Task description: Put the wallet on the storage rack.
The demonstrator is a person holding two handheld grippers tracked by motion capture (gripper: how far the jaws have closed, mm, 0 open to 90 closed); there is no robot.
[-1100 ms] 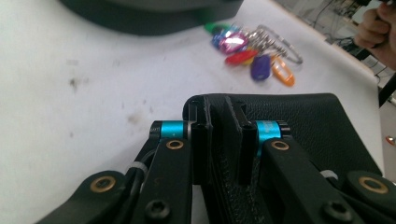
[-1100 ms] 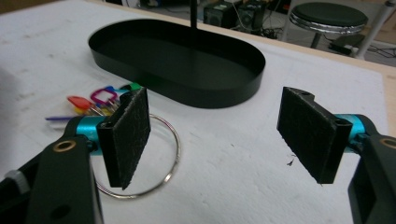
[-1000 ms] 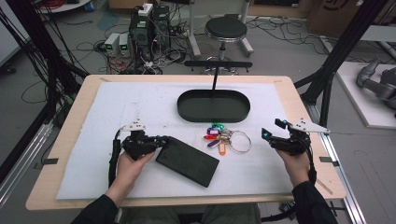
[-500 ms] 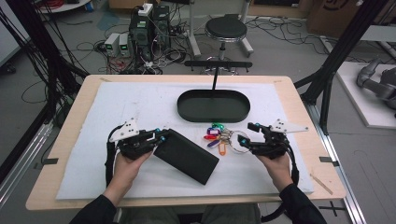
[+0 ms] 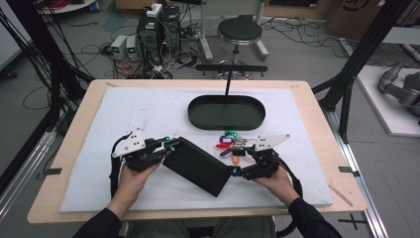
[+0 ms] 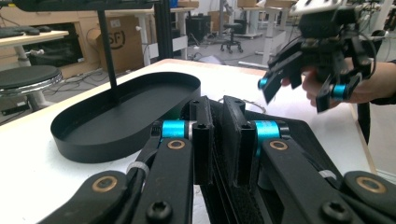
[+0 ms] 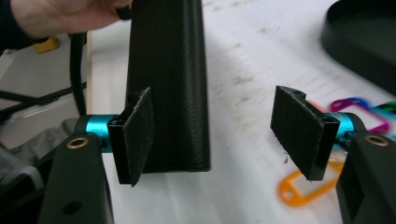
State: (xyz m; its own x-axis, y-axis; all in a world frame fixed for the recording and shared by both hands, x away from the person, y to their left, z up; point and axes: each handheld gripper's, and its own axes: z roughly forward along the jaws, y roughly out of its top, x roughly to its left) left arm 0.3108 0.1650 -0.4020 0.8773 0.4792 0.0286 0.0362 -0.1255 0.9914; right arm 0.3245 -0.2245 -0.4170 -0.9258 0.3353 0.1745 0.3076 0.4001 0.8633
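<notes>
A flat black case lies slanted on the white mat. My left gripper is shut on its left end, and in the left gripper view the pads pinch the case's edge. My right gripper is at the case's right end, open. Its jaws have just been closing a little. In the right gripper view the case's end stands between them beside the left pad, with a wide gap to the right pad.
A bunch of keys with coloured tags lies just behind the right gripper; an orange tag is near its right jaw. An empty black oval tray sits at the mat's middle back, under a black T-shaped stand.
The right gripper has travelled left from the mat's right side, past the keys, to the case's right end. The left gripper still holds the case, whose left end has shifted slightly.
</notes>
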